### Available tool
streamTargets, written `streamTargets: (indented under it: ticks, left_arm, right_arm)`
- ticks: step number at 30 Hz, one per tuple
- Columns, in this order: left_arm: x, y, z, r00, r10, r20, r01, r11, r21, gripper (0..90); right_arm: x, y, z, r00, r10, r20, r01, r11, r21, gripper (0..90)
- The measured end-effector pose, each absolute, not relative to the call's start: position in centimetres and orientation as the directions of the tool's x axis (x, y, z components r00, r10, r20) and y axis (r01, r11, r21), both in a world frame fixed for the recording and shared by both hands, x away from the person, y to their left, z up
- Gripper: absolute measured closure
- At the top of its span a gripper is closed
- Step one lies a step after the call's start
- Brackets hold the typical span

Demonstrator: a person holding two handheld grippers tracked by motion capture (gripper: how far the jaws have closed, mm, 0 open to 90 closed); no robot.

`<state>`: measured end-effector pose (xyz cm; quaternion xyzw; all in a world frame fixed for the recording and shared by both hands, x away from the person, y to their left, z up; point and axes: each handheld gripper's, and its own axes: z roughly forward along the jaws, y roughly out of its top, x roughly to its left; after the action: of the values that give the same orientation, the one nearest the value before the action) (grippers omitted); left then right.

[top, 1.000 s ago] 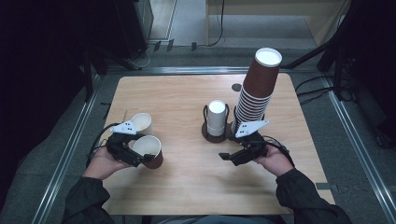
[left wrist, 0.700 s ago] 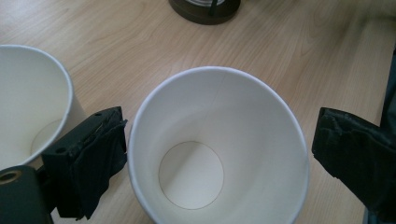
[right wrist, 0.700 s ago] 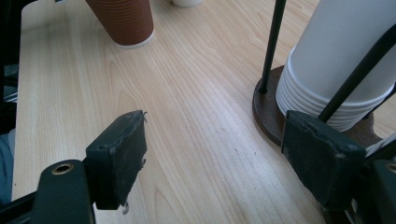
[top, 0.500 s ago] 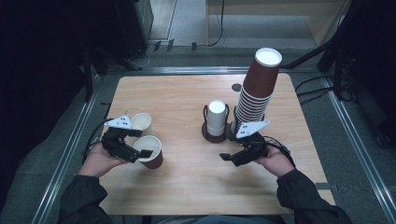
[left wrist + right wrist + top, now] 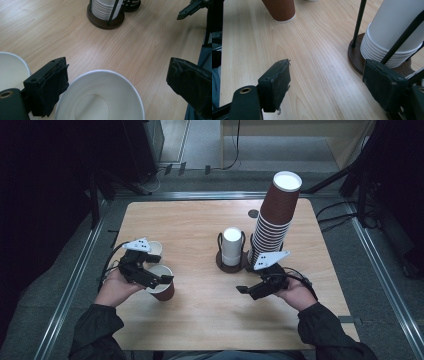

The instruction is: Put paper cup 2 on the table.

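Observation:
A brown paper cup [image 5: 163, 289] with a white inside stands upright on the table at the left. My left gripper [image 5: 159, 276] hovers just over its rim. In the left gripper view the cup's mouth [image 5: 100, 97] lies below and between the jaws, which stand wide apart; the right pad [image 5: 192, 87] is well off the cup. My left gripper [image 5: 118, 67] is open. A second cup [image 5: 154, 249] stands just behind it. My right gripper [image 5: 247, 287] rests low over the table in front of the cup holder, and my right gripper [image 5: 328, 67] is open with bare wood between its pads.
A wire holder with a stack of white cups [image 5: 231, 247] stands mid-table. A tall leaning stack of brown cups [image 5: 276, 217] rises right of it. A small dark round spot [image 5: 253, 213] marks the far table. The holder's dark base [image 5: 355, 57] sits close to my right jaw.
My left gripper has lifted a little above the brown cup, which stays on the table. My right gripper has kept still.

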<state>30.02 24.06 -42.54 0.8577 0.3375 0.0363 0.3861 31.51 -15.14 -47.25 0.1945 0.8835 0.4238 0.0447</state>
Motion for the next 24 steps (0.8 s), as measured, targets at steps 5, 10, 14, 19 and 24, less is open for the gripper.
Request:
streamTargets:
  ticks: [5, 10, 14, 19, 24]
  left_arm:
    - [30.3, 22.9, -42.7, 0.775, 0.599, -0.203, 0.547, -0.473, 0.69, 3.4]
    - [30.4, 21.6, -42.8, 0.777, 0.599, -0.196, 0.537, -0.467, 0.703, 2.6]
    - [30.5, 20.4, -42.9, 0.78, 0.599, -0.181, 0.529, -0.474, 0.704, 1.8]
    - [30.4, 19.0, -43.4, 0.778, 0.61, -0.148, 0.517, -0.49, 0.702, 1.5]
    - [30.5, 17.6, -44.0, 0.789, 0.596, -0.149, 0.515, -0.509, 0.69, 1.5]
  right_arm:
    - [31.3, -15.2, -47.2, -0.922, 0.381, 0.076, 0.298, 0.568, 0.768, 22.4]
    - [31.2, -15.3, -47.2, -0.921, 0.382, 0.074, 0.297, 0.567, 0.768, 22.5]
    - [31.1, -15.4, -47.1, -0.921, 0.383, 0.069, 0.295, 0.57, 0.767, 22.5]
    - [31.1, -15.5, -47.1, -0.923, 0.38, 0.059, 0.286, 0.575, 0.767, 22.4]
    - [31.0, -15.5, -47.1, -0.925, 0.377, 0.052, 0.28, 0.579, 0.766, 22.4]
